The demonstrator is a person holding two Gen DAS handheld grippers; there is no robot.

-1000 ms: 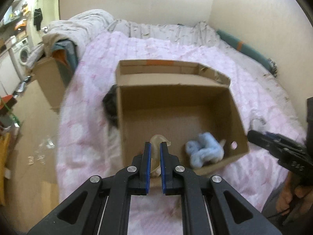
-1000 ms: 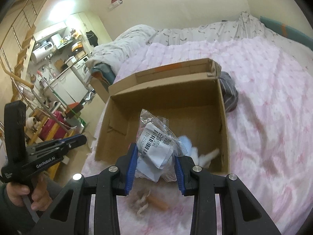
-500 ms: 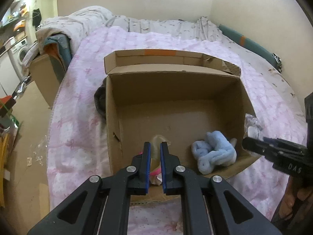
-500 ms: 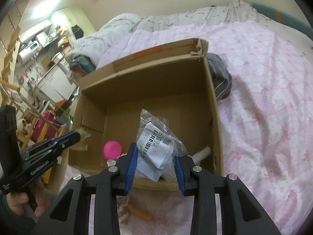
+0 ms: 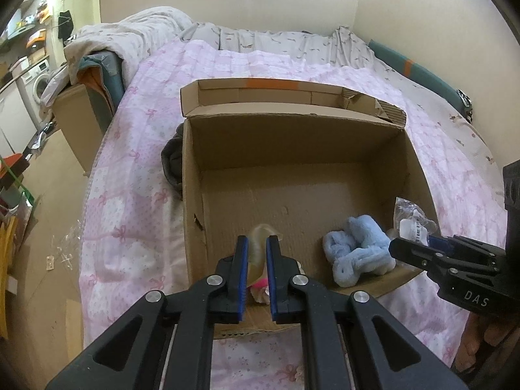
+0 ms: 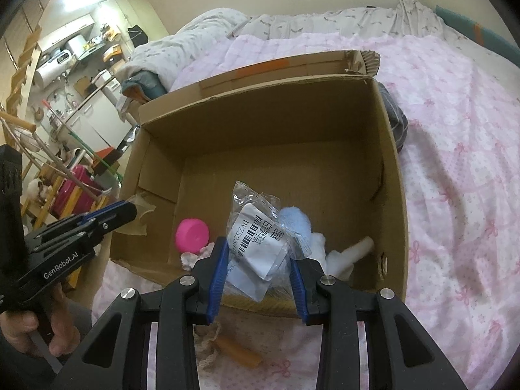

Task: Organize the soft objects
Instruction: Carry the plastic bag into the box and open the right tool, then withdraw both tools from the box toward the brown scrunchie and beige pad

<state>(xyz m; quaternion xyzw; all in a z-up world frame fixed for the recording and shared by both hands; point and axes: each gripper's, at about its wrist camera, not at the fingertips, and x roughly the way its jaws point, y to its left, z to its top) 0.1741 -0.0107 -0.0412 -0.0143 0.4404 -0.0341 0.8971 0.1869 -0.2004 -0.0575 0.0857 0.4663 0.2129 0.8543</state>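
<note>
An open cardboard box [image 5: 292, 130] [image 6: 260, 123] stands on the bed. My left gripper [image 5: 257, 243] is shut on a thin translucent yellowish soft piece [image 5: 258, 250], held over the box's near-left corner. My right gripper [image 6: 256, 253] is shut on a clear plastic bag with a barcode label [image 6: 260, 237], held over the box's near edge; the bag also shows in the left wrist view [image 5: 411, 221]. Inside the box lie a light blue fluffy item [image 5: 357, 255] [image 6: 297, 219], a pink round object [image 6: 191, 235] and a white tube [image 6: 354, 250].
The bed has a pink patterned quilt [image 5: 136, 195]. A dark grey cloth [image 5: 172, 162] lies against the box's outer side. An orange stick and lace trim [image 6: 234, 351] lie on the quilt in front of the box. A second cardboard box [image 5: 74, 123] stands beside the bed.
Both grippers have moved closer to the box and now hang over its near edge, each still holding its item. The pink object came into the right wrist view.
</note>
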